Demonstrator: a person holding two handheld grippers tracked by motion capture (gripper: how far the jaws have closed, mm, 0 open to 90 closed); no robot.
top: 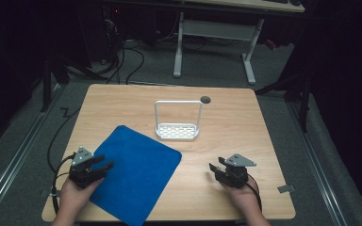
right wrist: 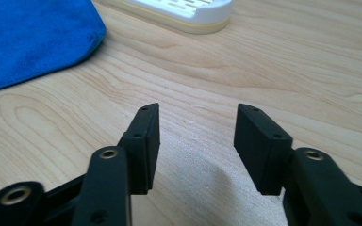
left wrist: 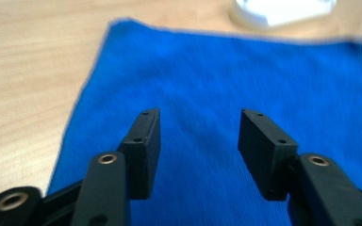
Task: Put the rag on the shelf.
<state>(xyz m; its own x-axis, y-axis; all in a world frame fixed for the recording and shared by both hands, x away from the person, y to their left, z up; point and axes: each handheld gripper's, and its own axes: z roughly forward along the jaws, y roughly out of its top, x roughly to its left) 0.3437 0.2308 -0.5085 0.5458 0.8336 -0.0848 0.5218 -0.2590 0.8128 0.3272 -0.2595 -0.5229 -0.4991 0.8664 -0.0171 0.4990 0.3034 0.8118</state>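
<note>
Evidently the left hand-held gripper (top: 104, 164), open and empty, sat at the blue cloth's (top: 136, 172) near-left edge; the right hand-held gripper (top: 215, 165), also open, lay well apart.

A pale wooden tabletop (top: 245, 127) sits on grey carpeted floor (top: 207, 68); behind it stands a white-legged desk (top: 217, 28), black cables (top: 127, 61) trail beneath, and the room is dark all around.

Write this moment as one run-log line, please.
left gripper: open, over blue cloth | right gripper: open, over bare table | white rack: untouched, beyond cloth
</note>
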